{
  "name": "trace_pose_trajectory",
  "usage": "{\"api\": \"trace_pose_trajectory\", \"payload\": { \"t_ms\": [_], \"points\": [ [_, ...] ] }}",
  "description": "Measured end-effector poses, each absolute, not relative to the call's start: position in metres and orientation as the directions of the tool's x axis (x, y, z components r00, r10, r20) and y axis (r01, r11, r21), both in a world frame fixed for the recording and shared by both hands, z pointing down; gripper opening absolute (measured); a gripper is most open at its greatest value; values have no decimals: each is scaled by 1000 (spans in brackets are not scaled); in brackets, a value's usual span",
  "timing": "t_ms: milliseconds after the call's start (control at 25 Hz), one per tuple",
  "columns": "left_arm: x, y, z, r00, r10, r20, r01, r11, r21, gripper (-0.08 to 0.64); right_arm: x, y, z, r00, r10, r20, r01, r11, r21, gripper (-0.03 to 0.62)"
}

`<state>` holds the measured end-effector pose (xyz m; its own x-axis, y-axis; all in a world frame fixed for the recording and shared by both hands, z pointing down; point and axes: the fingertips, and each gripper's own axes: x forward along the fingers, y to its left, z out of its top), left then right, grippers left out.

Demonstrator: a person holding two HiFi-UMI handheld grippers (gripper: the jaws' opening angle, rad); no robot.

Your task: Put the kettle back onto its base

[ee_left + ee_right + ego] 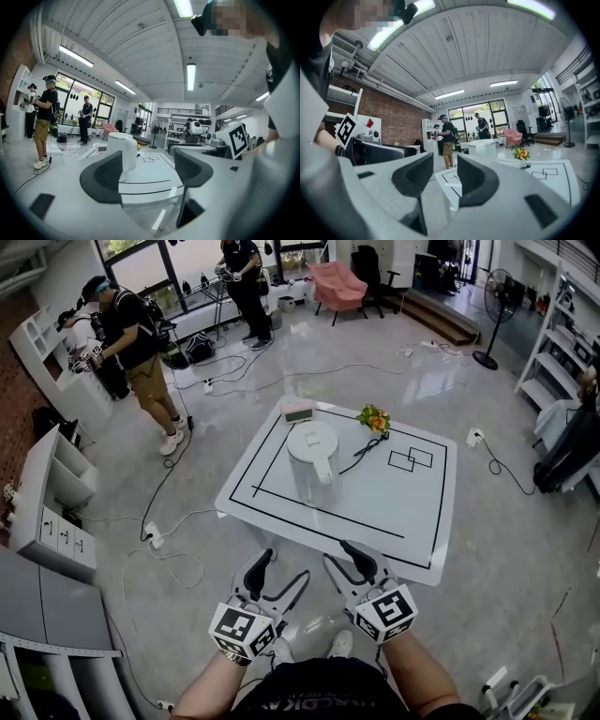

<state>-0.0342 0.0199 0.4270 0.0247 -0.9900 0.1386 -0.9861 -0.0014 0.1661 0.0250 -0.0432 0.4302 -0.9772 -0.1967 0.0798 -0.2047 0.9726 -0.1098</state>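
Your two grippers sit closest, held side by side short of the table's near edge. Your left gripper (284, 568) (147, 171) has its fingers spread wide with nothing between them; in the left gripper view only the tabletop shows through the gap. Your right gripper (343, 557) (445, 176) also has its fingers apart, though by a narrower gap, and it too holds nothing. Neither one touches the table or anything on it.

One white table (394, 512), marked with black tape lines, stands just ahead of you. One white kettle (312, 454) (123, 150) (483, 146) stands upright on it, left of centre and well apart from both grippers. You cannot make out a separate base under it from these views. One black cord (361, 454) trails across the top from beside the kettle towards one small bunch of orange and yellow flowers (373, 418) near the far edge. One small white display unit (298, 412) sits at the far edge behind the kettle. Two small taped rectangles (410, 459), overlapping, lie to the right of the cord.

Beyond the table, three people (141, 343) stand at the far left, with one pink armchair (337, 285) and one standing fan (492, 296) further back.
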Motion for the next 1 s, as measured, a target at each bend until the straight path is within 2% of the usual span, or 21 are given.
{"api": "trace_pose_trajectory", "payload": {
  "t_ms": [120,200,400,1000],
  "points": [
    [-39,31,427,62,-989,135,-985,-39,165,295,23,-31,430,-967,-235,95,-245,964,-102,82],
    [-40,39,427,89,-987,130,-984,-67,167,208,24,-23,429,-961,-258,100,-268,959,-97,2],
    [-45,51,426,127,-985,114,-977,-105,184,9,26,-7,424,-947,-303,102,-311,947,-78,2],
    [-17,50,428,311,-943,120,-938,-284,197,5,57,4,417,-891,-438,118,-447,892,-71,2]
  ]
}}
